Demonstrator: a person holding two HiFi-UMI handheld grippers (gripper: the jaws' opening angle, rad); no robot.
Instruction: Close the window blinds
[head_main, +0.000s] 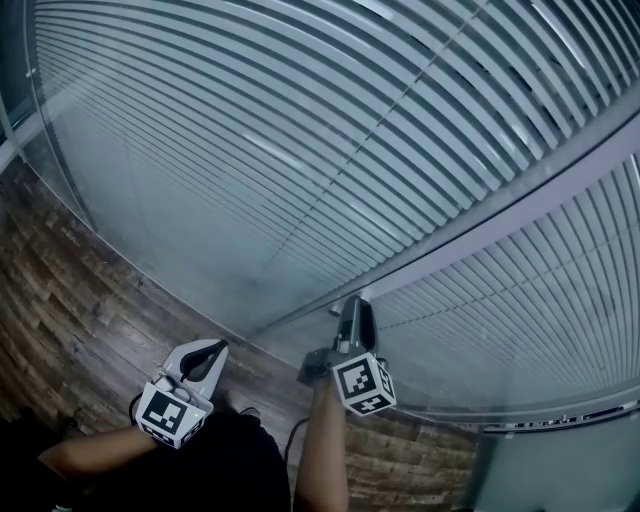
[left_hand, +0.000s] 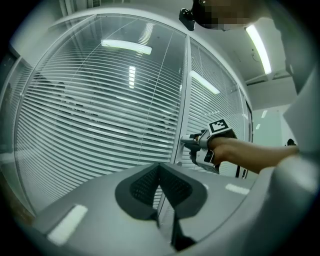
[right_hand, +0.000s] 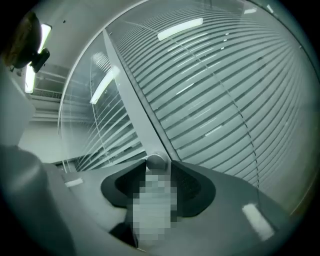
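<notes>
Flanking the smooth round metal knob (right_hand: 156, 162) on the grey frame post (right_hand: 134, 97), your right gripper's (head_main: 352, 305) fingers stand apart; your left gripper's (left_hand: 160, 167) ribbed pads meet, empty. Thin-slatted blinds (head_main: 330, 130) hang behind glass (head_main: 150, 210) ahead.

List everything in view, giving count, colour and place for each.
Horizontal slatted window blinds: two panels, pale grey, behind glass on either side of the post.
Upright metal frame post: one, grey, between the two panes.
Small round metal knob: one, silver, on the post.
Wood-plank floor: one, brown, below the glass.
Ceiling strip light: at least one, white, overhead.
Left gripper: one, grey with black pads, held back from the glass, jaws together, empty.
Right gripper: one, grey, at the post, jaws apart either side of the knob.
Person's forearms: two, behind the grippers.
</notes>
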